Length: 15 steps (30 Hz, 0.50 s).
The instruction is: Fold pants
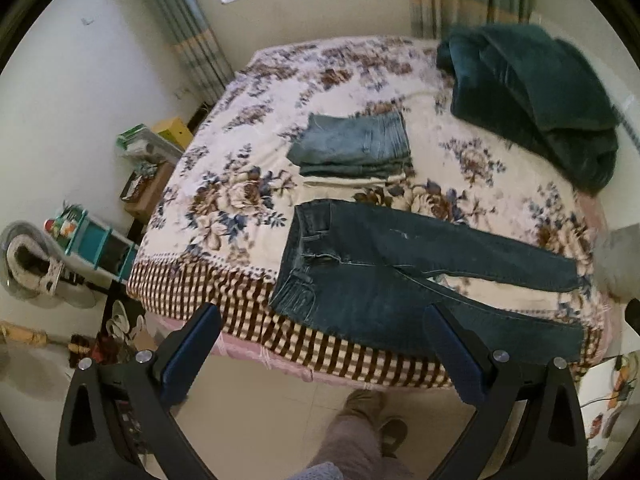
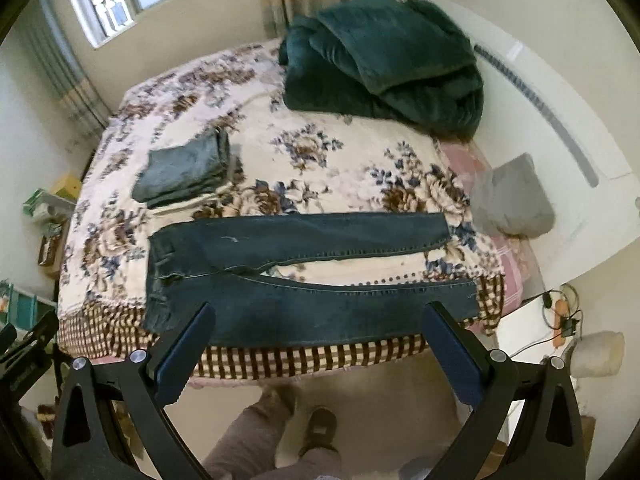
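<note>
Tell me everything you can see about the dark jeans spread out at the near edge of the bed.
The dark jeans are dark blue denim, unfolded and flat on the floral blanket. The waistband points left and both legs run right, slightly parted. The nearer leg lies along the bed's checked edge. Neither set of tongs touches them.

I see open bedspread (image 2: 320, 168) beyond the pants (image 2: 304, 304); the folded stack (image 2: 188, 172) obstructs far left, the green blanket (image 2: 384, 64) far right.
</note>
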Tool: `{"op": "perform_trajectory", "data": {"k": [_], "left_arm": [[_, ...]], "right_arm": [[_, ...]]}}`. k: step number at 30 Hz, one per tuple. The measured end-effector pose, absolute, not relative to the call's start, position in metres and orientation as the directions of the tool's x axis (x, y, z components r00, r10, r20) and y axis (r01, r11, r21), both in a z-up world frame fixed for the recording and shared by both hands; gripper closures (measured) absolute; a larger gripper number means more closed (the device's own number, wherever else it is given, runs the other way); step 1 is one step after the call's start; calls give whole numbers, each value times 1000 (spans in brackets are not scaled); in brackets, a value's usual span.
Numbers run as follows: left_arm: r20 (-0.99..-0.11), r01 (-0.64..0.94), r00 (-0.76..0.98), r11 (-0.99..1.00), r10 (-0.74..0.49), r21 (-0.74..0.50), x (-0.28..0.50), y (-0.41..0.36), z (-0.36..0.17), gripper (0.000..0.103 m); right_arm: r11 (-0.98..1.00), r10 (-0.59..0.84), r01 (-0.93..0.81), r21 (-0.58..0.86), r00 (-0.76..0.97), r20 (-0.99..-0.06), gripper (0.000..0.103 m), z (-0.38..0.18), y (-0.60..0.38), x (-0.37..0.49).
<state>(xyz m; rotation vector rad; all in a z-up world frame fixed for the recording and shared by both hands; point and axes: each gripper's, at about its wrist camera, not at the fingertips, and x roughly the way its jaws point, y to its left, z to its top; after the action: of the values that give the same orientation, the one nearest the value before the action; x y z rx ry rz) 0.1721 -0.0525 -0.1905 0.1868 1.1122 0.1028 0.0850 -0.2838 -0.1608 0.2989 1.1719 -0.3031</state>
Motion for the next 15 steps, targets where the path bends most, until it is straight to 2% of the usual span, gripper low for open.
{"op": "perform_trajectory", "data": {"k": [8,15], "left_arm": [[-918,150,374,968,133,201,300,-100,-283,0],[-940,290,317,931,126,222,373,-191,-402,0]], "right_arm": [[851,-77,522,52,222,-972,0,-295,-352,200],[761,-81,649,24,131,-988,0,-433,-456,247]]}}
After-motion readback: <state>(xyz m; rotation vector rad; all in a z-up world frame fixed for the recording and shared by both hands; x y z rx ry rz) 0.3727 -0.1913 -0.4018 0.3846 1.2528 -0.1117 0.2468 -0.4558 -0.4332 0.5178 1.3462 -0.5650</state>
